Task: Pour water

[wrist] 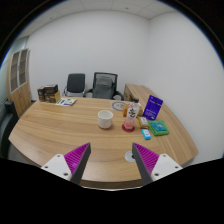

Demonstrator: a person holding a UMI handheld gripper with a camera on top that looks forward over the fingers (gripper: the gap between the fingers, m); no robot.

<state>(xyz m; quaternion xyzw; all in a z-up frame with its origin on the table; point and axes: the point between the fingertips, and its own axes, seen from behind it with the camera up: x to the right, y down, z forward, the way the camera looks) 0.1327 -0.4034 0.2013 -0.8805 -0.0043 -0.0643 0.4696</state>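
Note:
A white cup (105, 118) stands on the wooden table (60, 125), well beyond my fingers. To its right a tall bottle (127, 106) stands by a small red-topped item (128, 127). My gripper (112, 160) hovers over the table's near edge, open, with nothing between the two magenta pads (77, 157). The cup is far ahead of the fingertips, slightly left of the midline.
A purple box (152, 106) and teal packets (158, 129) lie at the table's right side. Two office chairs (103, 85) stand behind the table by the white wall. A brown bag (47, 93) sits at the far left end, near a wooden cabinet (17, 76).

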